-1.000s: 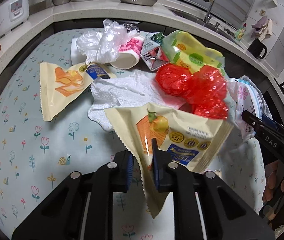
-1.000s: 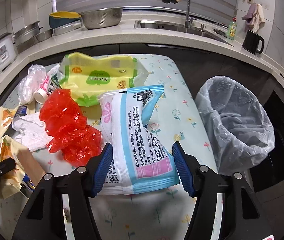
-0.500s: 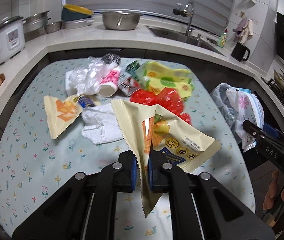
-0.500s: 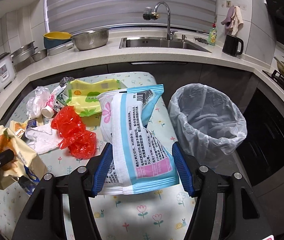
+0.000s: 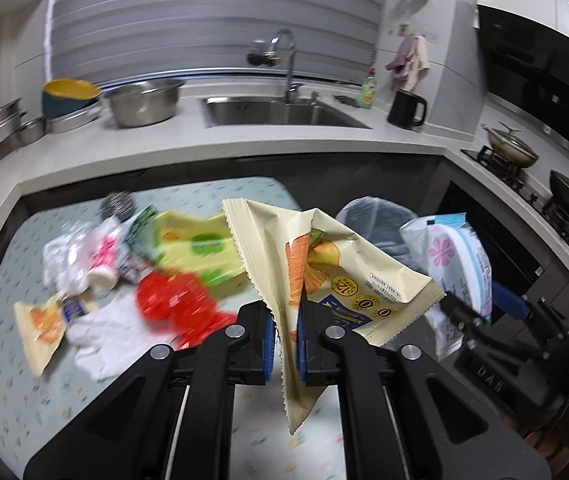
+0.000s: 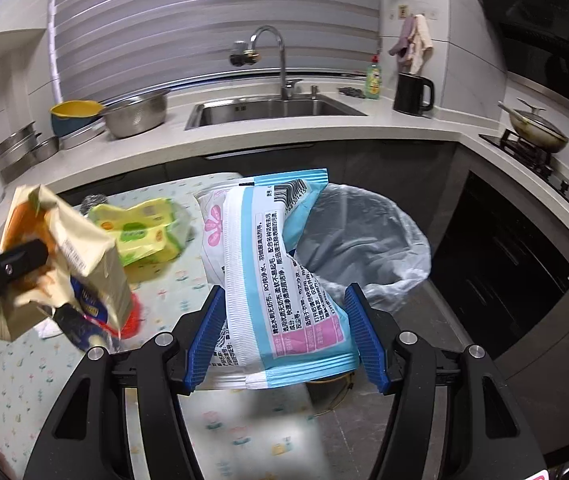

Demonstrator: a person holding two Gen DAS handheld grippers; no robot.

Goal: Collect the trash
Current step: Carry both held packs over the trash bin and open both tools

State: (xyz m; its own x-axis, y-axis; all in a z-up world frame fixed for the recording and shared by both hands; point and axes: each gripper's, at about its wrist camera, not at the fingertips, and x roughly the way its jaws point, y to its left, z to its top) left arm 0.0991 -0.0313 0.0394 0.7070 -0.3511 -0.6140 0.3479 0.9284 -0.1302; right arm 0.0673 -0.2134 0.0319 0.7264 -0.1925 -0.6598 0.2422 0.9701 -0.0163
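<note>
Two light, floppy packs are lifted near the bin (image 6: 364, 240). Left view: your left gripper (image 5: 284, 340) jaws pinch the cream snack wrapper (image 5: 324, 272) at its crinkly edge. Right view: your right gripper (image 6: 284, 336) jaws clamp the slippery wipes pack (image 6: 280, 280) across its middle.

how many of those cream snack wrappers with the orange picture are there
2. One cream snack wrapper is pinched in the left claw, lifted above the table. A second wrapper lies flat at the table's near left. More could be hidden under the pile.
</note>
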